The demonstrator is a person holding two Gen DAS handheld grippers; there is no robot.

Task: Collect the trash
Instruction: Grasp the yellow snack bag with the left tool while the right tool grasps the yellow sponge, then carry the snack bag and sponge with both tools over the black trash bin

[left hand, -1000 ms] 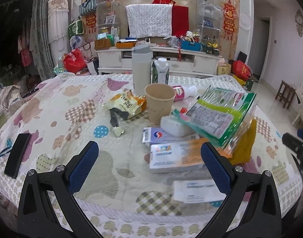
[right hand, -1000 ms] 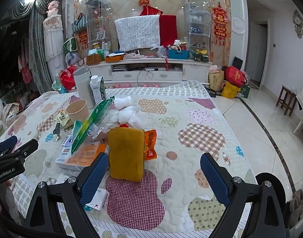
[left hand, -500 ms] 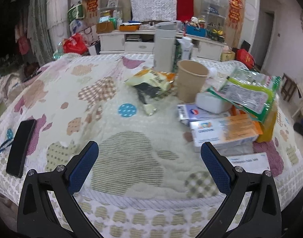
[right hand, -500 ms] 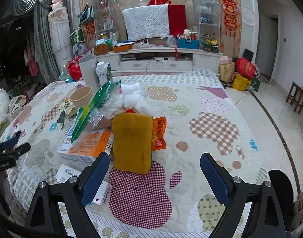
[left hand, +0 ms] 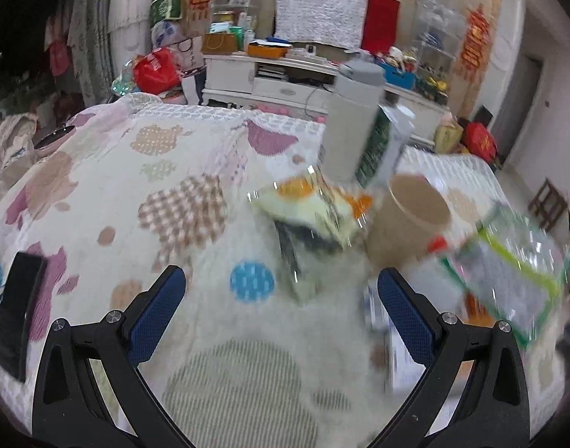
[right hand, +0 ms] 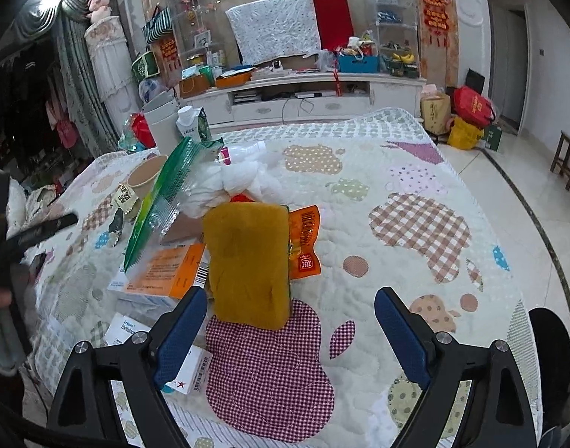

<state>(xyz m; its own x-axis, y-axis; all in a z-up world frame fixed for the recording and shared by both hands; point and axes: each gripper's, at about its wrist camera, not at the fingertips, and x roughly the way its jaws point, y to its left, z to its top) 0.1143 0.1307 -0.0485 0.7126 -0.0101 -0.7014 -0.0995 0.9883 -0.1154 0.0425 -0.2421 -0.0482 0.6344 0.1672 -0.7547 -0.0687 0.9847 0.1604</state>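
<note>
We see trash heaped mid-bed on quilt, likely staged for pickup. Left tool spread wide, empty, aimed at snack wrapper beside paper cup; view blurred, contact none. Right tool gaping, empty, hovering near yellow sponge, which leans on orange box. We judge wrapper first target.
</note>
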